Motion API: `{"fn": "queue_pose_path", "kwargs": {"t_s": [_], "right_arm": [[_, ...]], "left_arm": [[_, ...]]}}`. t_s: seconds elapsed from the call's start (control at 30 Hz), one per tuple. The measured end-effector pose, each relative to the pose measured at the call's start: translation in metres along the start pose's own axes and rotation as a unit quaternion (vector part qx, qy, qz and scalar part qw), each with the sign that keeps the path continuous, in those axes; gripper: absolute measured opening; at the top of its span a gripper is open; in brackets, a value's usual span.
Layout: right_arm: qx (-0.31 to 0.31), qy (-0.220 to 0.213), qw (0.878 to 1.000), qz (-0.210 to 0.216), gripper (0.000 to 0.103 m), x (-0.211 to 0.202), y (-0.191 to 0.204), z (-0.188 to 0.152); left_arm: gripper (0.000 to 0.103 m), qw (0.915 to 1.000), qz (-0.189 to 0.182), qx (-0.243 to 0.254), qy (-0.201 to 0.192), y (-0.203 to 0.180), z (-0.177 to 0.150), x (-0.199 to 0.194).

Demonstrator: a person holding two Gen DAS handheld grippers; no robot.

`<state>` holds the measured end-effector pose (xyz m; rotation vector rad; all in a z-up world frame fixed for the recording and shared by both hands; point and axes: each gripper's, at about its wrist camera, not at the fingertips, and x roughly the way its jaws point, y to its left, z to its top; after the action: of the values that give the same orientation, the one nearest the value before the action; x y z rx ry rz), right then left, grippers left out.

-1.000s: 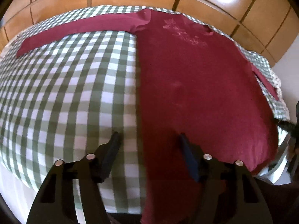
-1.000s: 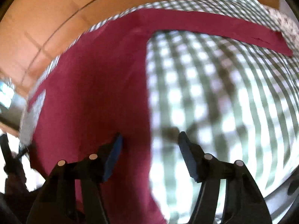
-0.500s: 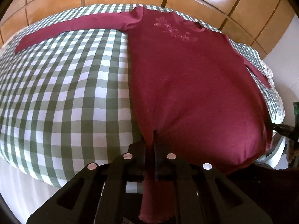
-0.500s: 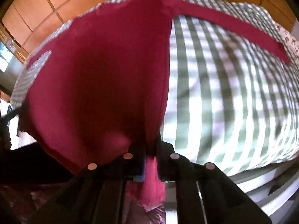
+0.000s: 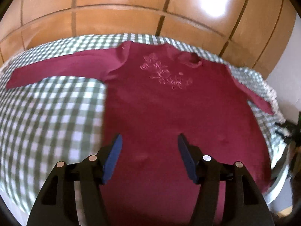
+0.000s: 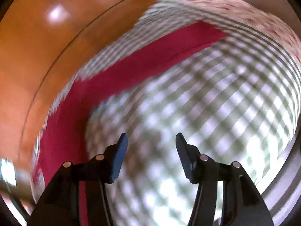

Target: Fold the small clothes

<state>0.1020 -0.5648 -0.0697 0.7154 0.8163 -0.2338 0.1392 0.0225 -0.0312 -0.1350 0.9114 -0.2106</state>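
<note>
Shirt [image 5: 169, 116] is a dark red long-sleeve one, lying flat and face up on a green-and-white checked cloth [image 5: 52, 116] that covers the bench. Pale embroidery [image 5: 165, 73] sits on the chest, just below the collar [image 5: 193, 61], which is toward the far edge. One sleeve [image 5: 60, 69] stretches straight out along the far edge to the left; the other sleeve [image 5: 252, 96] angles toward the right edge, its cuff close to a frilly white trim [image 5: 272, 98] there. The hem end runs to the near edge, under the camera.

Left gripper [image 5: 149, 156] hovers over the lower body of the shirt with its blue-padded fingers [image 5: 112, 158] spread wide and nothing between them. Can't tell if the tips touch the fabric.

Right gripper [image 6: 151, 154] is wide apart too, holding nothing, and sits over bare checked cloth. That view is pretty motion-blurred, but you can make out the red sleeve running diagonally from the lower left up to the upper right, ending near a speckled white edge [image 6: 244, 9]. Wooden panelling [image 5: 131, 11] fills the background behind the bench.
</note>
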Motion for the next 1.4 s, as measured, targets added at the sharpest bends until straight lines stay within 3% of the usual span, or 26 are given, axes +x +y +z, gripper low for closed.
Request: {"fn": "queue_pose_path", "kwargs": {"t_s": [0.1,0.33,0.4,0.43,0.47,0.6,0.7,0.83,1.0,1.23,1.4], "right_arm": [[0.103,-0.031,0.994,0.003,0.049,0.015,-0.033,0.042],[0.208,-0.063,0.976,-0.02,0.045,0.055,-0.064,0.107],[0.217,-0.067,0.973,-0.035,0.036,0.063,-0.072,0.12],[0.218,-0.066,0.973,-0.046,0.013,0.067,-0.076,0.127],[0.21,-0.06,0.973,-0.069,0.006,0.073,-0.077,0.133],[0.131,-0.053,0.978,-0.153,0.005,0.095,-0.064,0.158],[0.113,-0.051,0.978,-0.167,0.005,0.099,-0.052,0.163],[0.027,-0.075,0.993,-0.086,0.005,0.083,0.015,0.158],[-0.082,-0.074,0.994,-0.002,0.005,0.084,0.118,0.139],[-0.205,-0.015,0.974,0.097,0.005,0.111,0.264,0.058],[-0.273,0.032,0.952,0.134,0.005,0.138,0.338,-0.006]], "left_arm": [[0.06,0.9995,0.01,0.019,0.024,-0.011,0.003,0.024],[0.06,0.9984,0.018,0.02,0.05,-0.008,-0.006,0.045],[0.061,0.9982,0.018,0.021,0.053,-0.009,-0.006,0.046],[0.061,0.9981,0.019,0.021,0.055,-0.01,-0.006,0.048],[0.062,0.998,0.019,0.022,0.056,-0.01,-0.007,0.048],[0.063,0.9979,0.015,0.026,0.057,-0.009,-0.005,0.052],[0.065,0.9979,0.014,0.028,0.057,-0.009,-0.003,0.054],[0.068,0.9976,0.017,0.035,0.057,-0.011,-0.003,0.055],[0.068,0.9979,0.004,0.026,0.059,-0.006,-0.002,0.052],[0.068,0.9988,-0.012,-0.004,0.048,0.002,-0.002,0.04],[0.068,0.9983,-0.036,-0.028,0.037,0.01,0.002,0.028]]}}
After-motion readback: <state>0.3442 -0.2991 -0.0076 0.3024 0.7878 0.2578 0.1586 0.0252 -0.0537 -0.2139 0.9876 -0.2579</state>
